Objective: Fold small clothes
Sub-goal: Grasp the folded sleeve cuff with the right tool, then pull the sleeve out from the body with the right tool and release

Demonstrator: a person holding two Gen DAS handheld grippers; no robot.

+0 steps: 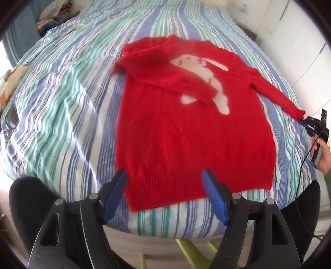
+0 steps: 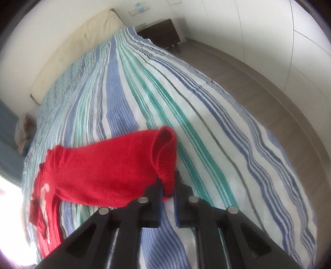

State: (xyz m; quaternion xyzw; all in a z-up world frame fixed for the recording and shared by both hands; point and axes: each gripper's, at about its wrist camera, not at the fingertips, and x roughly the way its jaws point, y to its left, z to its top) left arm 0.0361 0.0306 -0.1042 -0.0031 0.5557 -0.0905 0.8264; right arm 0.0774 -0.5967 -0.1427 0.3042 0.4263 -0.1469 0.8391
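Observation:
A small red sweater (image 1: 186, 132) with a white figure on its chest lies flat on the striped bed (image 1: 62, 99). Its left sleeve is folded across the chest. Its right sleeve (image 1: 277, 95) stretches out to the right. My left gripper (image 1: 164, 178) is open and empty, hovering just above the ribbed hem at the bed's near edge. My right gripper (image 2: 167, 186) is shut on the cuff of the right sleeve (image 2: 165, 153) and holds it lifted off the bed; it also shows in the left wrist view (image 1: 308, 124) at the far right.
The striped cover (image 2: 186, 99) spreads far beyond the sweater. A pile of clothes (image 1: 53, 14) lies at the far left corner. A dark nightstand (image 2: 161, 33) and white wardrobe doors (image 2: 289, 41) stand past the bed. A green chair (image 1: 186, 254) is below the bed edge.

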